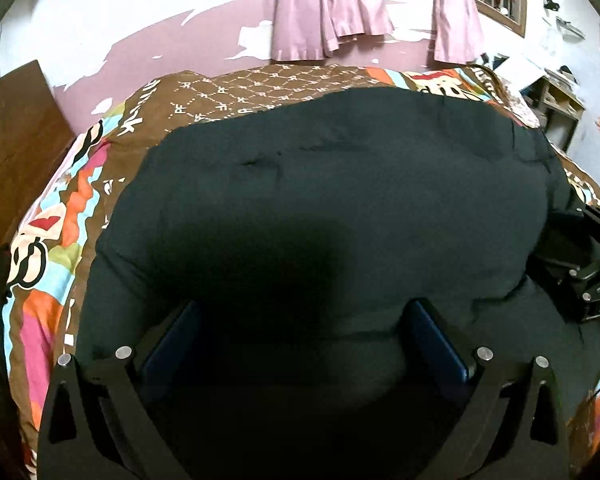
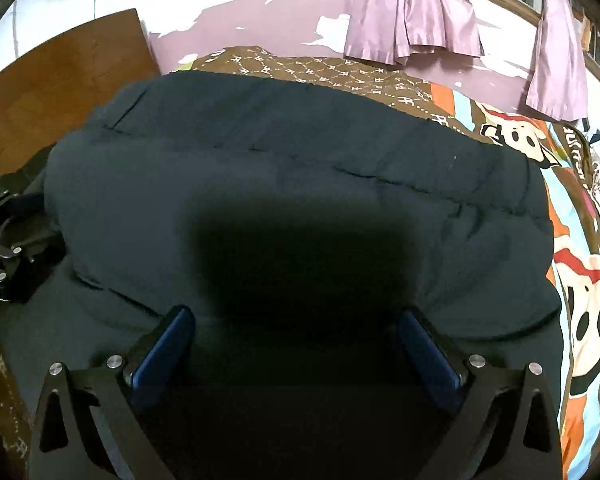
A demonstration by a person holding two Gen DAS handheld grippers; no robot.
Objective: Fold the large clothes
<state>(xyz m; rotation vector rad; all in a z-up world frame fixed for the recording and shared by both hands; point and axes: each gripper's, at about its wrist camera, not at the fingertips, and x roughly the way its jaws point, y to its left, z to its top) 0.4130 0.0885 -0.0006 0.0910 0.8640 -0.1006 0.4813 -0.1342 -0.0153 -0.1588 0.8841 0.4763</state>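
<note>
A large dark garment (image 1: 340, 184) lies spread over a bed with a colourful cartoon cover (image 1: 60, 216); it fills most of both views (image 2: 280, 168). My left gripper (image 1: 304, 308) hovers low over its near part, jaws wide apart, blue pads (image 1: 436, 332) bare, nothing between them. In the right wrist view my right gripper (image 2: 296, 316) stands the same way over the cloth, open, with blue pads (image 2: 164, 344) empty. A fold edge crosses the garment just ahead of each gripper. The right gripper's body (image 1: 592, 264) shows at the left view's right edge; the left gripper's body (image 2: 0, 256) shows at the right view's left edge.
Pink curtains (image 1: 324, 8) hang on the peeling purple wall behind the bed. A brown wooden board (image 2: 72, 84) stands at the bed's left end. Shelves with clutter (image 1: 560, 96) sit at the far right. The bed cover (image 2: 580, 280) shows around the garment.
</note>
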